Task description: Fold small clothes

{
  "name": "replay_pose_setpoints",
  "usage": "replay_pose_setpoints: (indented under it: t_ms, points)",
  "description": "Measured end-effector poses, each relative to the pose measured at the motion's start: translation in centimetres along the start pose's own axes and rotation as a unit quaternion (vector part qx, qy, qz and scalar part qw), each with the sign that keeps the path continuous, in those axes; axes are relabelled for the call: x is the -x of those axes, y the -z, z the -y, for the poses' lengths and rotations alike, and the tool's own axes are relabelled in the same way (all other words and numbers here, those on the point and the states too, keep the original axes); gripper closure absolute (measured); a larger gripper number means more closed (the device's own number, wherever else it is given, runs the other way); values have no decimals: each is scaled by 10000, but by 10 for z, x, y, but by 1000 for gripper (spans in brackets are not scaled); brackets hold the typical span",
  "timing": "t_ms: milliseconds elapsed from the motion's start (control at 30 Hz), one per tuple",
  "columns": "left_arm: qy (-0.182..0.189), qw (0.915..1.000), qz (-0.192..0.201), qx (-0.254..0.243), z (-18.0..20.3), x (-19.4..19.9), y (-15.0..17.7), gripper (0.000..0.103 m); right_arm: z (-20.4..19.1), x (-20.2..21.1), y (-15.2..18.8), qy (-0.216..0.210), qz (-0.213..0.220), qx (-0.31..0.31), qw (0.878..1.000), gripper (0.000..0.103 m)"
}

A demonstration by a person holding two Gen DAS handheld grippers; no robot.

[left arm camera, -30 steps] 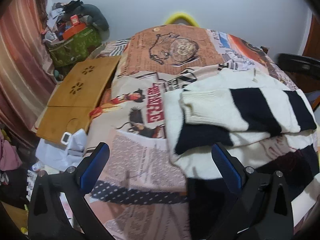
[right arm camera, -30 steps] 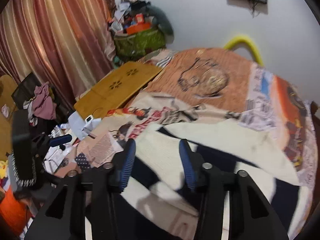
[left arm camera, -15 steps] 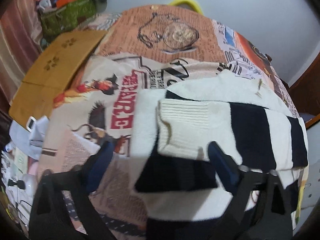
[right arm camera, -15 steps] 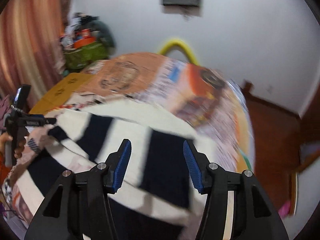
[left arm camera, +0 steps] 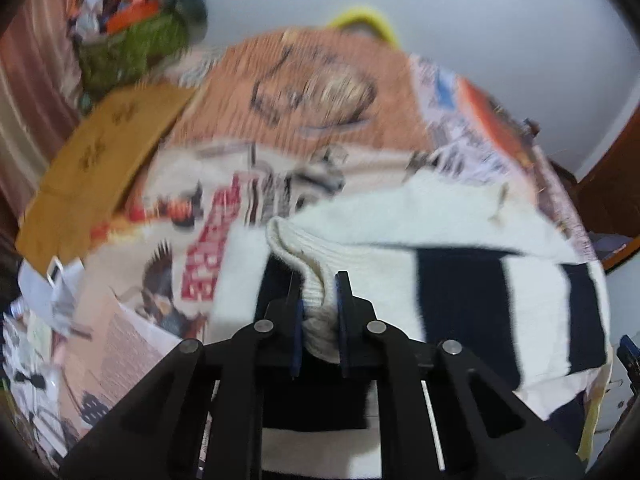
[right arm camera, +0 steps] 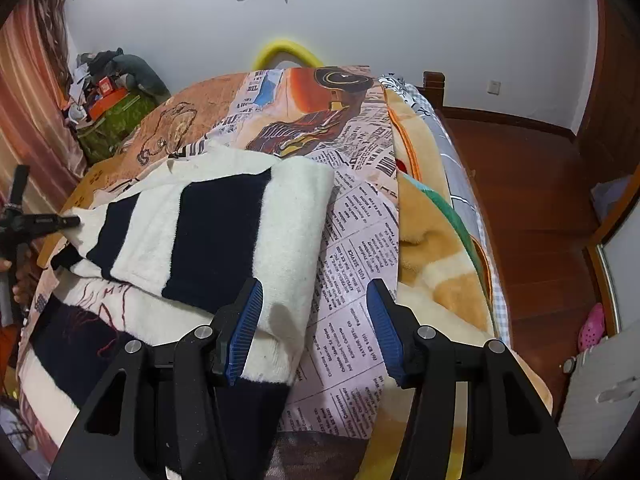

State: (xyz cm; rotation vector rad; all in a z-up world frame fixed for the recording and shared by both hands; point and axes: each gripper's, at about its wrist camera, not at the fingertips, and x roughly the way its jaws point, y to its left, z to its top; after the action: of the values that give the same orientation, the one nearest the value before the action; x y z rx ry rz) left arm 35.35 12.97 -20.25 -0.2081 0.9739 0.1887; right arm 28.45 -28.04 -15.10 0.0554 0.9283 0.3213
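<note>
While your left claw [left arm camera: 318, 312] pinches the sweater [right arm camera: 224, 236] by its ribbed cuff [left arm camera: 316, 280], only the right wrist view shows your right claw [right arm camera: 314, 328] spread at the bed's [right arm camera: 352, 240] right edge, the folded sleeve running crosswise.

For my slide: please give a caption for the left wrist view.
Left claw shut on the striped sweater's cuff.

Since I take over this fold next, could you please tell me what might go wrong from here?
1. The left tongs pinch only the ribbed cuff of the striped sweater; pulling may stretch it, or the cuff could slip out.
2. The right tongs stand open over the sweater's edge and printed bedsheet; closing there might catch the sheet too.
3. With one end unheld, the folded sleeve may drag askew.
</note>
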Motion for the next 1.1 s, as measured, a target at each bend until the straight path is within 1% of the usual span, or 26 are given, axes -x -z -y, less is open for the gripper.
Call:
replay_pose_setpoints:
  t_ms: [100, 133, 233, 300, 433, 500, 567, 600, 633, 667, 733, 767, 900, 1033, 1067, 1100]
  points:
    - [353, 9990, 274, 27, 1, 30, -13, 90, 4, 3, 0, -28, 76, -25, 10000, 53]
    - [392, 9987, 319, 49, 0, 35, -16, 90, 4, 3, -1, -24, 105, -7, 9999, 53]
    - [343, 9984, 448, 62, -8, 47, -22, 90, -1, 5, -6, -36, 194, 52, 9998, 53]
    - [260, 9987, 442, 80, -15, 47, -21, 90, -3, 4, -9, -65, 240, 48, 9997, 53]
    - [222, 9995, 72, 215, -39, 26, -8, 90, -10, -4, -15, -138, 247, 85, 9996, 53]
    - [217, 9992, -230, 224, -48, 6, 2, 89, -14, -10, -16, -181, 208, 91, 9996, 53]
    - [94, 9981, -574, 203, -54, -17, 15, 87, -19, -16, -17, -207, 175, 103, 9996, 53]
    - [-2, 9971, -745, 163, -57, -30, 22, 84, -21, -19, -17, -216, 152, 114, 9996, 53]
    - [-69, 9966, -814, 132, -60, -36, 27, 74, -24, -22, -18, -227, 139, 130, 9996, 53]
    - [-127, 9967, -790, 112, -62, -39, 32, 67, -27, -24, -18, -242, 140, 147, 9995, 53]
    - [-302, 9979, -559, 124, -68, -38, 38, 42, -33, -30, -21, -259, 131, 202, 9994, 53]
    - [-347, 9981, -500, 134, -71, -37, 40, 39, -34, -33, -22, -250, 120, 215, 9994, 53]
    - [-222, 9983, -497, 218, -85, -37, 45, 30, -37, -52, -26, -170, -22, 275, 9995, 53]
    - [-276, 9987, -421, 112, -87, -33, 45, 23, -34, -70, -25, -64, -214, 250, 9994, 54]
    - [-298, 9987, -408, 84, -86, -32, 45, 23, -32, -75, -22, -118, -307, 224, 9992, 61]
    - [-314, 9987, -398, 52, -86, -32, 46, 22, -31, -76, -21, -142, -311, 226, 9992, 67]
